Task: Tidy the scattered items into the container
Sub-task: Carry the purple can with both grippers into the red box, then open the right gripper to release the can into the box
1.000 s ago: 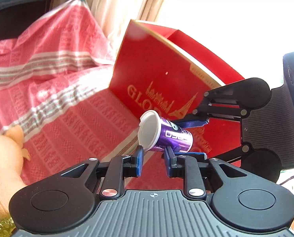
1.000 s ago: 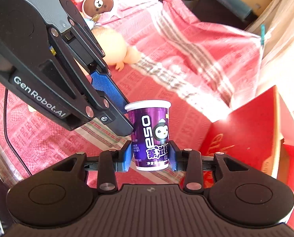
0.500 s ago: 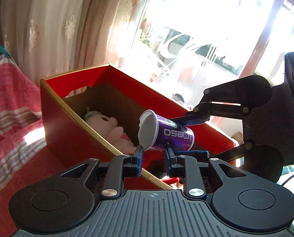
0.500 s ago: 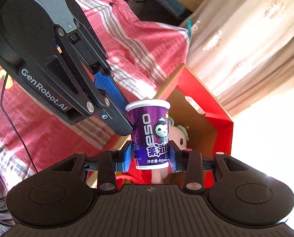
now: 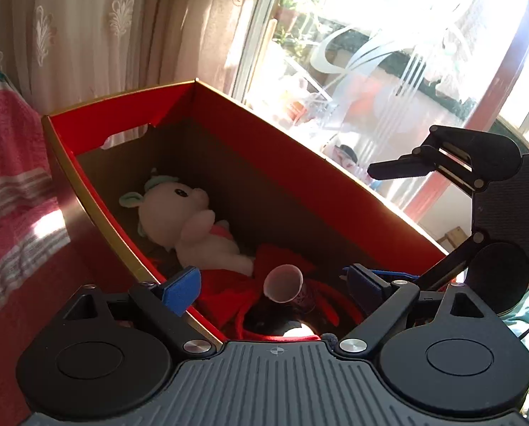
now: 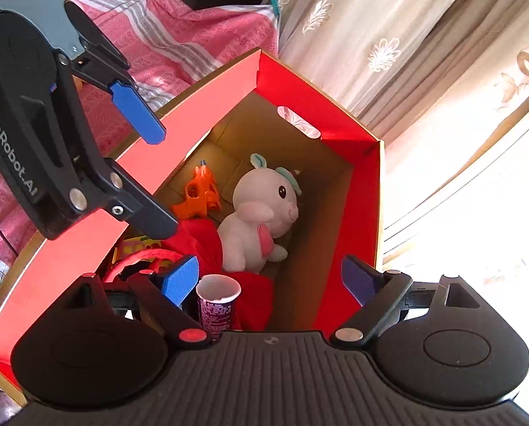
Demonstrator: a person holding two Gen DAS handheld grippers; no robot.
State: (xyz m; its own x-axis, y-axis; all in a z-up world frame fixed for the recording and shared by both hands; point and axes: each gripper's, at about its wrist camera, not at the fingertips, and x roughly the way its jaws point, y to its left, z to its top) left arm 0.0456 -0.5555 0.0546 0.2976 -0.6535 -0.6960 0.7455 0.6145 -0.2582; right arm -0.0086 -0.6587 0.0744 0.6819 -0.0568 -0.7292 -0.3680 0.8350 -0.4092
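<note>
Cup [image 6: 217,300] in box [image 6: 356,191], claws wide (seemingly empty)

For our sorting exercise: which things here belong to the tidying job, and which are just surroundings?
Job: red box, purple cup, plush toy, orange toy, red cloth, both open grippers.
Surroundings: curtain, pink blanket, window.
</note>
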